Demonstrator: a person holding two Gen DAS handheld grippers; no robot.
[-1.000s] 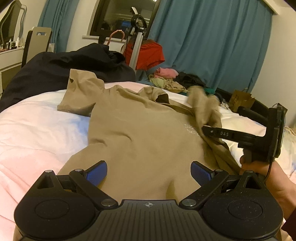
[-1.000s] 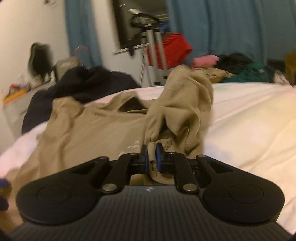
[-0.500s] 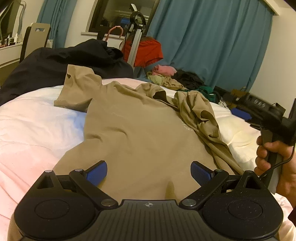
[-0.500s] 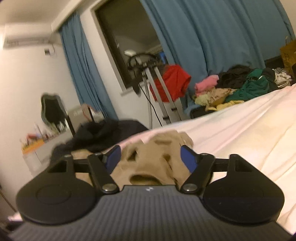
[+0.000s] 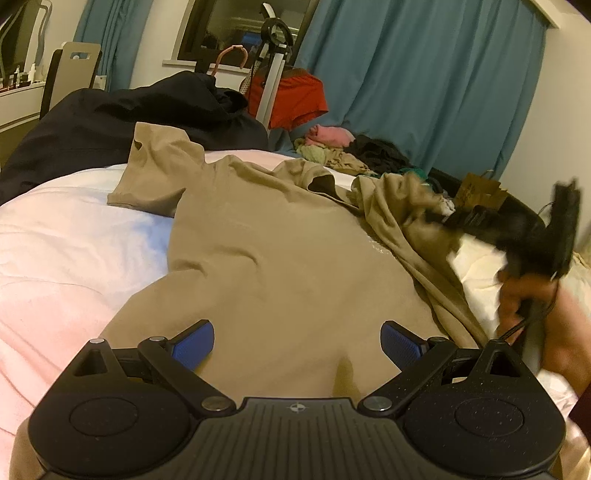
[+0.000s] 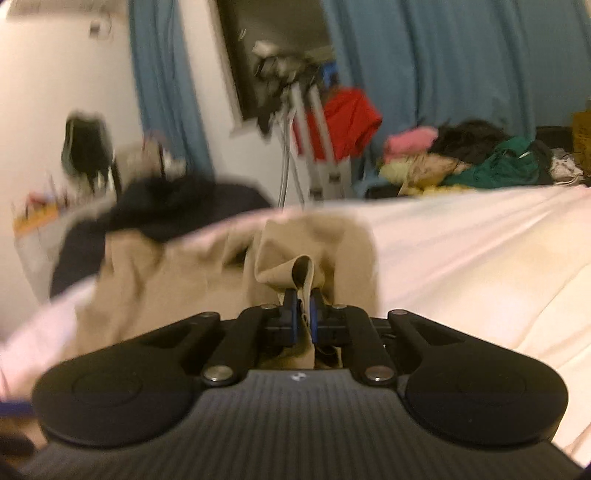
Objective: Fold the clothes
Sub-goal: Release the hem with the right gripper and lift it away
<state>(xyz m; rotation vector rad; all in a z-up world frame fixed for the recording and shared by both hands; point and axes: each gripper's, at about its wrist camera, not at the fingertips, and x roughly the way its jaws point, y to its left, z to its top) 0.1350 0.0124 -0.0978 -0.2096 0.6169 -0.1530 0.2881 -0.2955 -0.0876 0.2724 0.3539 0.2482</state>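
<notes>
My left gripper hangs wide open over the near hem of the tan shirt spread on the bed, while my right gripper pinches its bunched right sleeve, dark jacket beyond.

A home bedroom: a bed with pale sheets fills the near view, teal curtains hang along the far wall beside a dark window, and loose clothes lie heaped at the far right.
</notes>
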